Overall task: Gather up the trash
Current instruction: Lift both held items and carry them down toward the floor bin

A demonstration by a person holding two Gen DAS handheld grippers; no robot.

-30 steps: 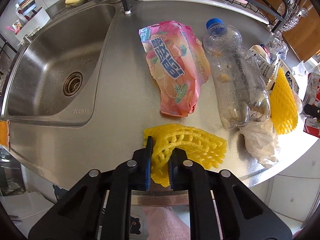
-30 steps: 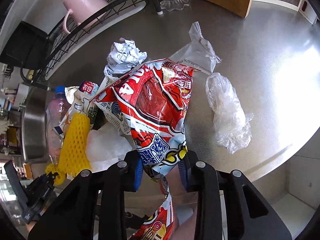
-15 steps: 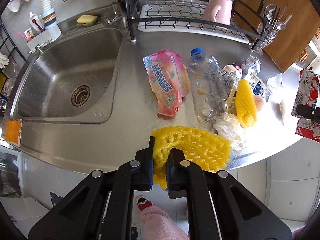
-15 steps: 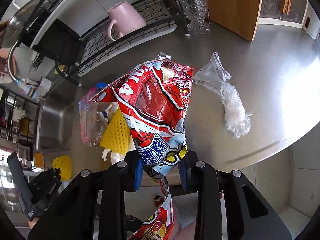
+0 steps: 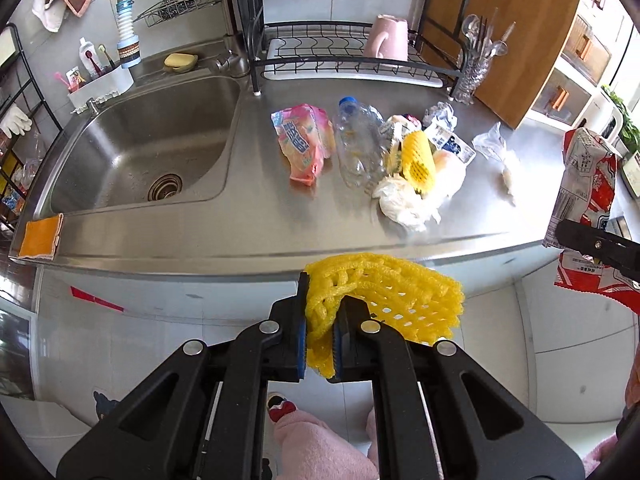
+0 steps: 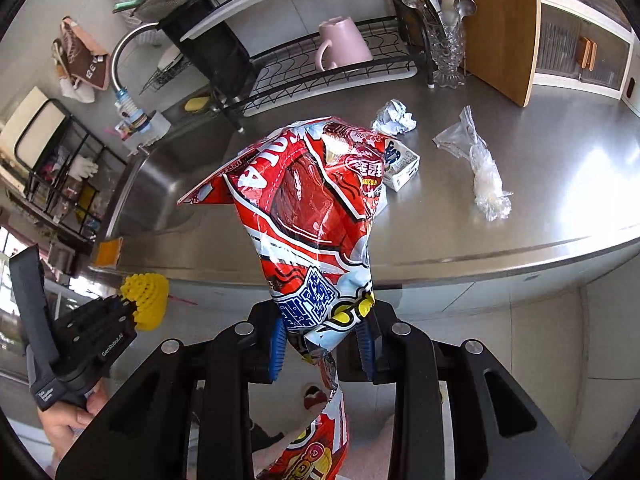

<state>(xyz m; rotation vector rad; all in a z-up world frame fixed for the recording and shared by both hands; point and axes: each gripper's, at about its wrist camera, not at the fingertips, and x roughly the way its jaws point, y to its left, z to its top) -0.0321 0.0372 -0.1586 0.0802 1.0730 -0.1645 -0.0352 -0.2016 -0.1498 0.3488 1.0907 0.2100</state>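
So both hands are loaded right now, held out past the front edge of the stainless steel counter. The left gripper is clamped tight on one end of a yellow foam fruit net, and most of that net just flops out to the side. The right gripper is pinching a crinkly red and white snack bag near its lower part, with the rest standing up tall above the jaws.

What I'd worry about: the net is squishy, so it could slide out with any quick swing. The bag is slick foil and top-heavy, so it might fold over or slip. No bin is visible, so aiming the drop is a guess. Plenty of trash left near the counter's middle too, like the clear crushed plastic bottle.
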